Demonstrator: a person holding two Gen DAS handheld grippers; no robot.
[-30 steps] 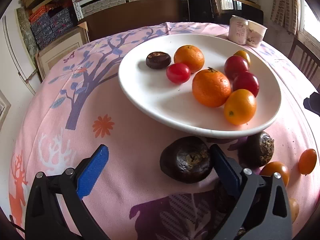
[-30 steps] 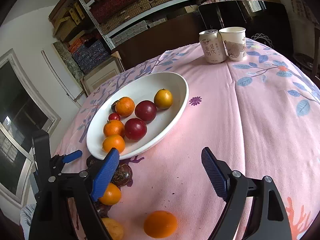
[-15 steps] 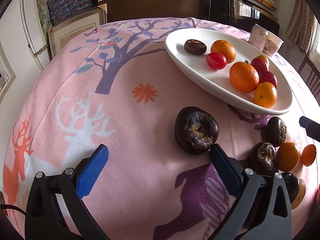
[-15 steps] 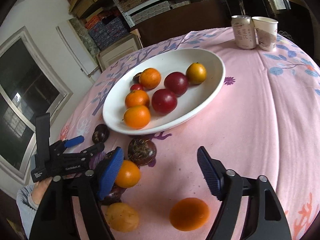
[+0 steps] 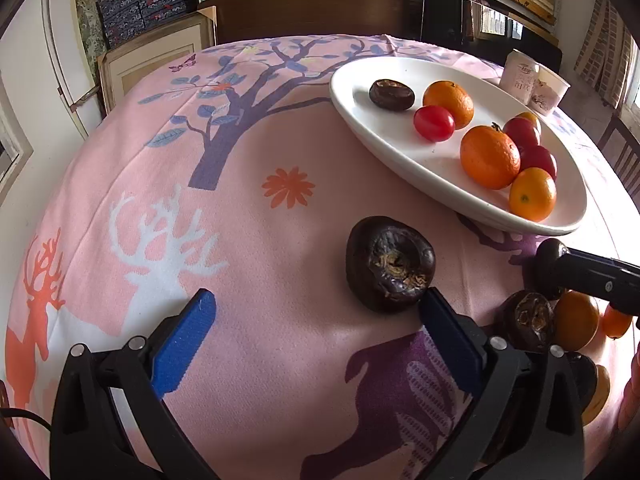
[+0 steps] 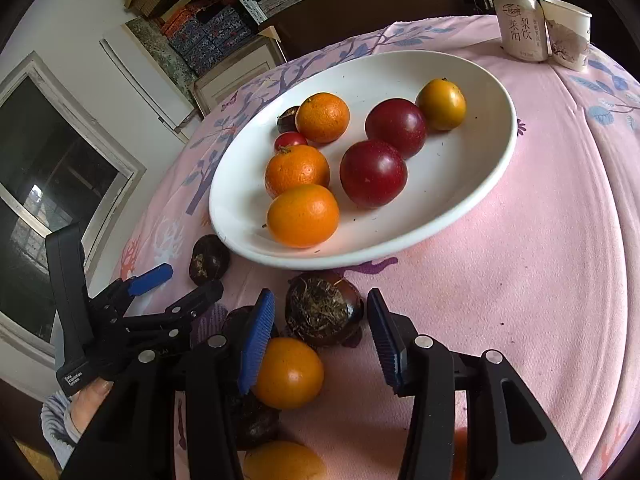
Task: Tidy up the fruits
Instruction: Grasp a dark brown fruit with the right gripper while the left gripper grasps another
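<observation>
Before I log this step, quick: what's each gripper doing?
Left gripper: open, holding nothing.
Right gripper: jaws just closing around a dark fruit, pads not yet touching.

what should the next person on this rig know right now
Left gripper: open, empty; a dark fruit sits on the cloth just ahead of its right finger.
Right gripper: jaws have just been closing around a second dark fruit; pads not clearly pressing it yet.
Done: eight fruits lie on the white plate.
Left: both dark fruits, the orange fruit by the right gripper, and a few more loose ones near the table edge probably go on the plate.
</observation>
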